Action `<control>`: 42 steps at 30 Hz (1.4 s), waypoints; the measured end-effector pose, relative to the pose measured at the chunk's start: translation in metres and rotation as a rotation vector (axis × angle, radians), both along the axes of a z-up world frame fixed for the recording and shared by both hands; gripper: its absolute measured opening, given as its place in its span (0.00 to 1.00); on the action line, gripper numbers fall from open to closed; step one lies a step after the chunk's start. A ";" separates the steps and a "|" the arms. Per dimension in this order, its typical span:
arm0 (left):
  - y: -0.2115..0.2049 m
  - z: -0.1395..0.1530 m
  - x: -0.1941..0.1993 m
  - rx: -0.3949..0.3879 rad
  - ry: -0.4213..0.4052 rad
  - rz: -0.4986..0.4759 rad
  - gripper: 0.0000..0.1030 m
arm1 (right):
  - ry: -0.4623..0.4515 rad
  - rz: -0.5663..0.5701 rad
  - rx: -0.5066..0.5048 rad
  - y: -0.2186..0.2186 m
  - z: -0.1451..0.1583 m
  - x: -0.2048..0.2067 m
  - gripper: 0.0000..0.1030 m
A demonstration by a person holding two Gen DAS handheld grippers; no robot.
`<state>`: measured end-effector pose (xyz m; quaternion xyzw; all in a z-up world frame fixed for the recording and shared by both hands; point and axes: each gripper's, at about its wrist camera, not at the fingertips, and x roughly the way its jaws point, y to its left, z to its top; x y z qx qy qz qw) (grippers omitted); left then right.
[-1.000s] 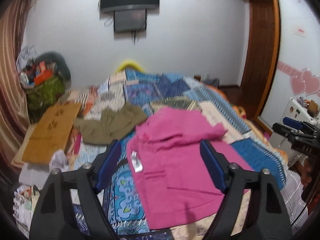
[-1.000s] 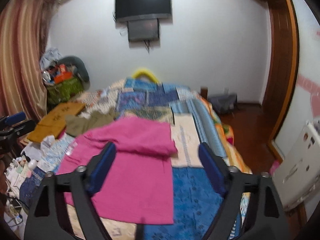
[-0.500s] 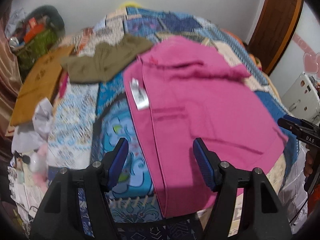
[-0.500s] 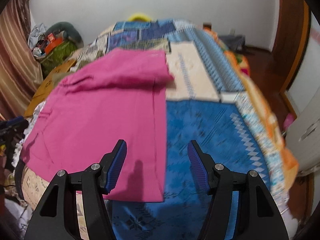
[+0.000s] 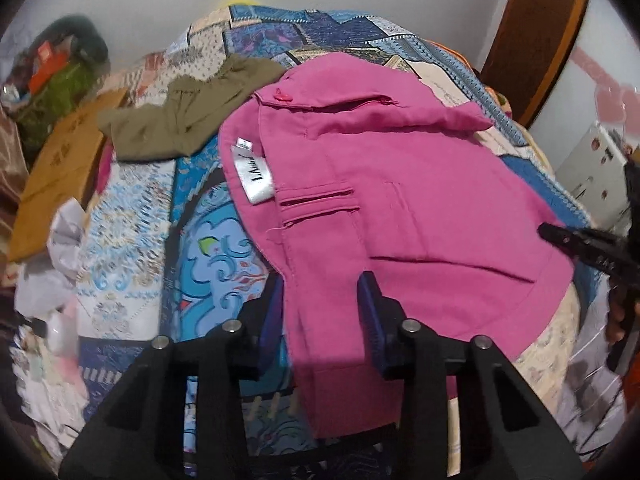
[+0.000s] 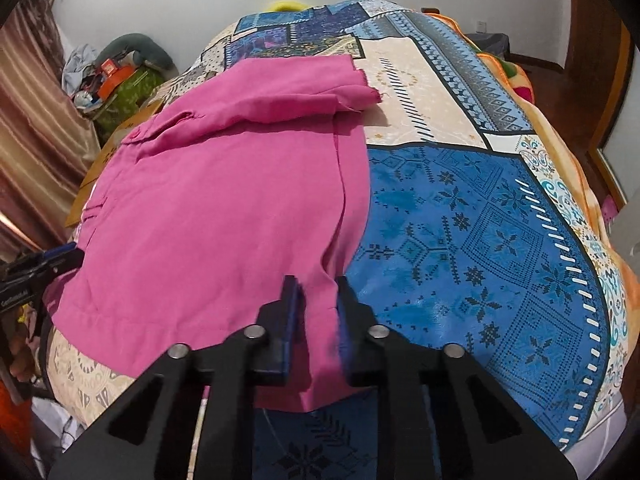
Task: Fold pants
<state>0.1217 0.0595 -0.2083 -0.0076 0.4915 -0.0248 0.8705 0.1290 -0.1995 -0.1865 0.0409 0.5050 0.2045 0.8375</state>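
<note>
Two hand-held grippers, both at the near hem of the pink pants, which lie flat on the bed w/ the waistband end to the left, label showing, and the long axis running left-right across the quilt. Far edge is already folded over on itself.

Left hand-held gripper straddles the near-left edge; jaws spread apart, cloth between them but not pinched, so I call it released. Right hand-held gripper sits at the near-right corner; jaws nearly closed round a raised ridge of pink cloth. Looks like it's grasping the pants, tho contact on both pads isn't fully clear.

Key relation: pants lie straight ahead and away from both grippers, each arm nearest its own corner. I judge the next move is lifting the near edge toward the far side. An olive garment lies far left, apart from the pants.
</note>
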 end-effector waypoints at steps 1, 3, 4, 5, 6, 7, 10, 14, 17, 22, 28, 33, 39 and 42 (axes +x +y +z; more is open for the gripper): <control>0.002 0.000 -0.001 0.003 -0.002 0.000 0.36 | -0.004 0.008 -0.008 0.001 0.000 -0.002 0.09; 0.010 -0.002 -0.005 -0.008 0.004 0.013 0.36 | -0.008 0.017 -0.027 0.004 0.002 0.003 0.08; 0.013 -0.002 -0.006 -0.011 0.007 0.022 0.36 | -0.010 0.021 -0.030 0.004 0.003 0.003 0.08; 0.017 -0.003 -0.009 -0.011 0.009 0.033 0.36 | -0.011 0.025 -0.034 0.005 0.003 0.001 0.08; 0.021 -0.003 -0.011 -0.022 0.012 0.035 0.36 | -0.014 0.031 -0.042 0.005 0.004 -0.001 0.08; 0.024 -0.003 -0.012 -0.035 0.015 0.035 0.36 | -0.017 0.034 -0.045 0.005 0.005 -0.002 0.08; 0.027 -0.002 -0.010 -0.046 0.030 0.037 0.36 | -0.016 0.051 -0.061 0.006 0.008 -0.004 0.08; 0.026 0.007 0.002 0.000 0.018 0.044 0.36 | 0.004 0.052 -0.047 0.005 0.012 0.000 0.11; 0.031 0.013 0.021 -0.018 0.018 0.057 0.37 | 0.011 0.038 -0.015 -0.001 0.018 0.011 0.13; 0.039 0.015 0.060 -0.065 0.029 0.077 0.38 | -0.055 0.017 0.009 -0.001 0.035 0.031 0.20; 0.044 0.007 0.097 -0.121 0.055 0.076 0.49 | -0.109 0.012 0.031 0.006 0.037 0.076 0.39; 0.041 -0.008 0.113 -0.157 0.102 0.048 0.52 | -0.088 0.014 0.029 0.017 0.012 0.124 0.39; 0.030 -0.009 0.116 -0.107 0.067 0.009 0.38 | -0.079 0.012 0.036 0.022 -0.007 0.157 0.39; 0.024 -0.009 0.114 -0.053 0.041 -0.005 0.37 | -0.092 0.039 0.037 0.027 -0.010 0.162 0.33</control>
